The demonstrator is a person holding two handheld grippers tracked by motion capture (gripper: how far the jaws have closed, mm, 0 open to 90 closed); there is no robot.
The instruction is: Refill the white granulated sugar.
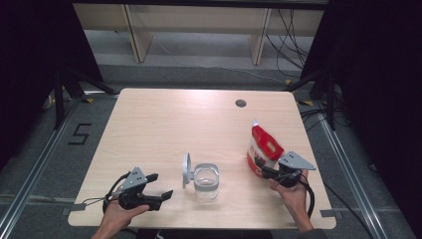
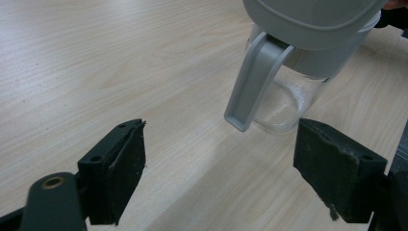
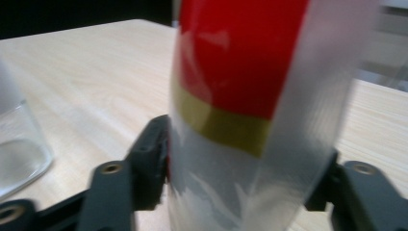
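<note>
- The glass jar (image 1: 206, 180) with its raised grey lid (image 1: 186, 169) stands mid-front on the worktop (image 1: 164, 124), between the two tools.
- The red pouch (image 1: 263, 149) blocks the right front.
- Bare worktop lies open behind both, and left of the jar.

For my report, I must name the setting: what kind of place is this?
Probably a lab recording station, not a home. A bare wooden table stands between black curtains, with metal rails and loose cables on the grey floor.
</note>
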